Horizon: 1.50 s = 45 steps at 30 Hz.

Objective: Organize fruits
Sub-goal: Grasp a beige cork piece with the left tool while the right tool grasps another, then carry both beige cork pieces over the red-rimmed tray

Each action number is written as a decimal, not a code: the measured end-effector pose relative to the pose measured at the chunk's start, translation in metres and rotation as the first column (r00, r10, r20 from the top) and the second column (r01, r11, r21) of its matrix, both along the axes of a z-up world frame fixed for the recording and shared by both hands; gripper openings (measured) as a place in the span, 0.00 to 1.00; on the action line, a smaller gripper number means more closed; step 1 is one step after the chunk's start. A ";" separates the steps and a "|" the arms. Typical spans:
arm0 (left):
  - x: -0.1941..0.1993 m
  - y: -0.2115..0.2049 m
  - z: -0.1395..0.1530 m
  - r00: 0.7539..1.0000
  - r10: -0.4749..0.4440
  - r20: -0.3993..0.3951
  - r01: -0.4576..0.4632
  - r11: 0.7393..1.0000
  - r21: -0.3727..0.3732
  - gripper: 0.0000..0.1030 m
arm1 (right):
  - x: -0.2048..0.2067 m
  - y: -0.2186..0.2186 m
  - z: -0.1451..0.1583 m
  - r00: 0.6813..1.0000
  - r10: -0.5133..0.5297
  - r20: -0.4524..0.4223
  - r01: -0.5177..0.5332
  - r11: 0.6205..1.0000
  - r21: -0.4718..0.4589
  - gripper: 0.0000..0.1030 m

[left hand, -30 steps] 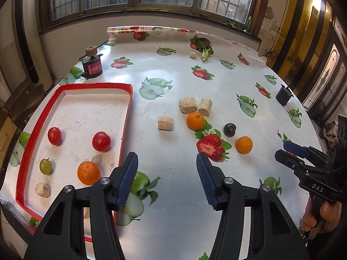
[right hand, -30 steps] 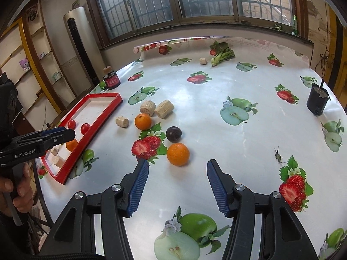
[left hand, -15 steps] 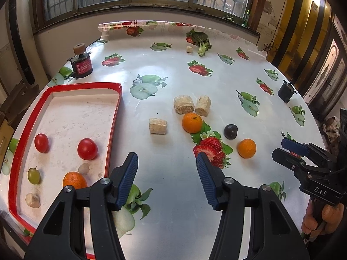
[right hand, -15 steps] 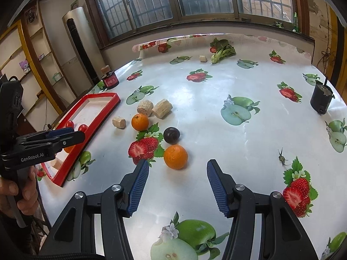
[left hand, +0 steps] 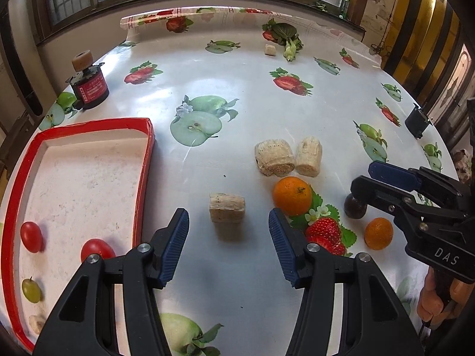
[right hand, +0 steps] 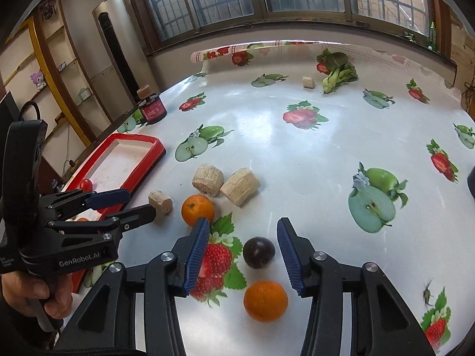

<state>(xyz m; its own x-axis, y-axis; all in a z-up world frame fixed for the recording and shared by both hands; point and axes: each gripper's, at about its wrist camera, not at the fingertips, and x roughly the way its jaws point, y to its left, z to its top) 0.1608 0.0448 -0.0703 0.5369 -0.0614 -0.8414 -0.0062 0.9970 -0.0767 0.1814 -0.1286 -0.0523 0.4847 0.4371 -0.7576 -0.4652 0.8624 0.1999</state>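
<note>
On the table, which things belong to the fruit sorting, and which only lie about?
Belong: red tray, two oranges, dark plum, tomatoes in the tray.
Lying about: beige blocks, leafy vegetable, dark jar.

Left hand-held gripper [left hand: 228,244]: black plastic frame, ribbed blue finger pads [left hand: 175,246], silver screws, white "GenRobot.AI" lettering | Right hand-held gripper [right hand: 241,256]: same black build, blue pads [right hand: 289,256], white "DAS" marking | Hands: bare skin on the black handles
</note>
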 end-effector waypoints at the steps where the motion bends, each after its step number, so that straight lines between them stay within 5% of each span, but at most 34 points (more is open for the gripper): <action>1: 0.003 0.000 -0.003 1.000 -0.002 -0.006 0.002 1.000 0.003 0.53 | 0.006 0.004 -0.002 1.000 0.005 -0.009 -0.005 1.000 0.003 0.47; 10: 0.021 -0.001 -0.022 0.999 -0.036 -0.033 0.036 0.999 0.023 0.52 | 0.045 0.033 -0.025 0.997 0.011 -0.070 -0.011 1.000 -0.007 0.47; 14: 0.023 0.000 -0.021 0.999 -0.044 -0.012 0.044 0.999 0.028 0.29 | 0.057 0.037 -0.034 0.995 0.003 -0.097 -0.003 1.000 -0.005 0.40; 16: 0.023 0.002 -0.020 0.999 -0.052 -0.013 0.052 0.999 -0.002 0.24 | 0.059 0.039 -0.037 0.993 0.019 -0.115 -0.018 1.000 0.009 0.27; 28: -0.009 0.013 0.003 0.999 -0.021 0.036 0.024 0.996 -0.081 0.24 | 0.030 0.027 -0.005 1.000 -0.002 -0.012 0.002 1.000 0.016 0.26; 45: -0.051 0.046 0.038 0.991 0.053 0.120 -0.044 0.996 -0.077 0.24 | -0.016 0.048 0.034 0.996 0.073 0.049 -0.076 0.995 0.058 0.26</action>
<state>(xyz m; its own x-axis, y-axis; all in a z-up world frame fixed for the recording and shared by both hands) 0.1102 0.0904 -0.0325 0.6386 -0.0920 -0.7640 -0.0410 0.9873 -0.1532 0.1655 -0.0801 -0.0178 0.4836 0.5175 -0.7060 -0.5379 0.8120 0.2267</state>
